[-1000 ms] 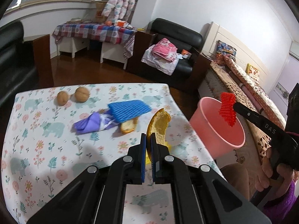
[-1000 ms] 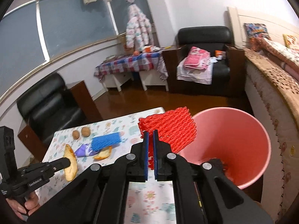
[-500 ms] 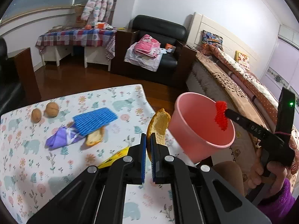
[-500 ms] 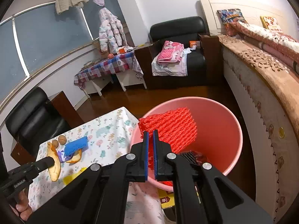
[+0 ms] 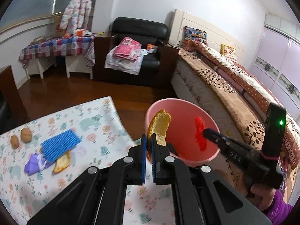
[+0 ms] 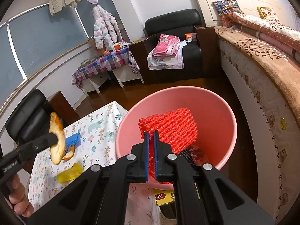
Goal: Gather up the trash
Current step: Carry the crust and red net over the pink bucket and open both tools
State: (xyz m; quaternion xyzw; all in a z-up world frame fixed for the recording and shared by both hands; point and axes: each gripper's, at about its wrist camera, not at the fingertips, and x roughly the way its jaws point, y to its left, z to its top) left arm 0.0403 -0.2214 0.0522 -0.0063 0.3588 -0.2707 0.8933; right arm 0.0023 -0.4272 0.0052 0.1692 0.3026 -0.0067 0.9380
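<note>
My left gripper (image 5: 149,137) is shut on a curved orange peel (image 5: 159,126), held up at the near rim of the pink bucket (image 5: 204,156). In the right wrist view that peel (image 6: 56,140) hangs over the table's edge, left of the bucket (image 6: 223,112). My right gripper (image 6: 151,136) is shut on a red foam net (image 6: 172,127), held over the bucket's mouth. From the left wrist view the net (image 5: 200,133) shows edge-on inside the rim. Dark and red trash (image 6: 195,153) lies at the bucket's bottom.
On the floral tablecloth (image 5: 90,120) lie a blue foam net (image 5: 60,146), a purple wrapper (image 5: 35,164), another peel (image 5: 61,164), two walnuts (image 5: 21,137) and a yellow wrapper (image 6: 69,174). A bed (image 5: 225,86) runs along the right; a black armchair (image 5: 138,43) stands behind.
Both grippers have swung right from the table toward the bucket. The red net went from beside the rim to over the bucket's mouth and lower. The peel now reaches the rim.
</note>
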